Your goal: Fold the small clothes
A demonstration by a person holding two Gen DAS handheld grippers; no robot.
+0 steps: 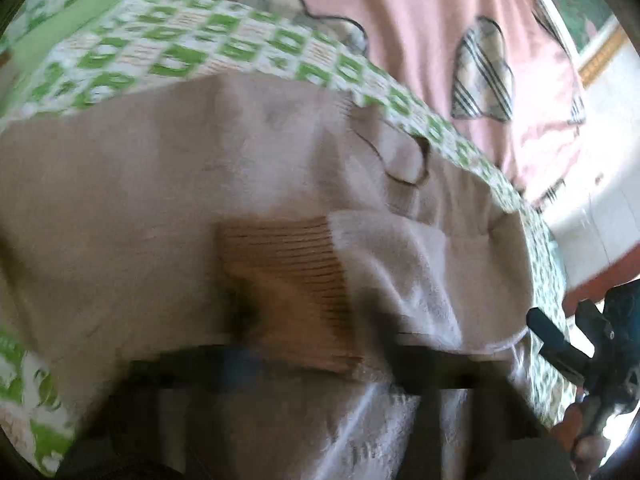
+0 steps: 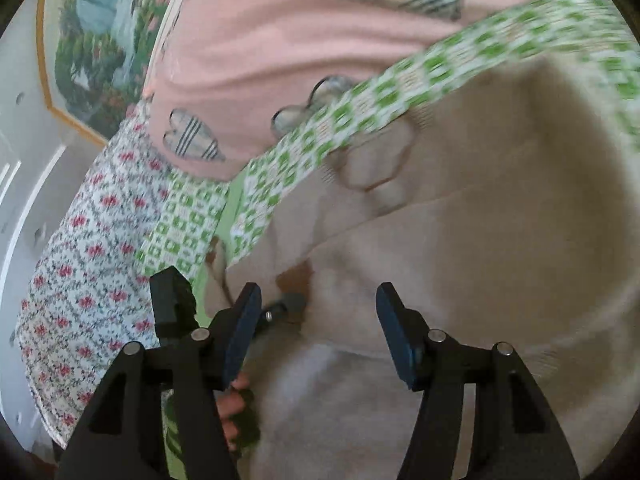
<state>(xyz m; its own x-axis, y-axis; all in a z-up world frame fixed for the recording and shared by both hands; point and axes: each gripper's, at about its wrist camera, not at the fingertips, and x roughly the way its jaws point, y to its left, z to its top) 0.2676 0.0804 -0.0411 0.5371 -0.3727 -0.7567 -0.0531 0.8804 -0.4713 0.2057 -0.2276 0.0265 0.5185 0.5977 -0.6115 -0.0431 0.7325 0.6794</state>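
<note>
Blurred black claw parts fill the bottom of the left wrist view, where the left claw (image 1: 304, 364) is pressed so close to the cloth that I cannot tell whether it is clenched on it or only resting against it. Just beyond it lies the beige garment (image 1: 152, 184), spread across the middle of the frame, with its brown ribbed cuff (image 1: 288, 276) folded over onto the body and a pale sleeve fold running to the lower right. The garment lies on the green checked sheet (image 1: 168, 48), which shows along the upper left, and a pink blanket with plaid hearts (image 1: 432, 12) fills the top.

In the right wrist view the right claw (image 2: 316, 328) is released, its pads wide apart over the garment (image 2: 500, 220) at the lower centre with nothing between them. A floral cloth (image 2: 80, 264) sits at the left, beside the checked sheet (image 2: 184, 220).

The main risk, I judge, is that the sleeve fold slips. The fabric looks soft and thick, so the cuff could spring back if the left claw lifts off before the right one pins the layer. A second risk is that the right claw bites too deep and catches the sheet under the garment, dragging both. Motion blur in both views suggests quick movement, which could skew the fold line.
</note>
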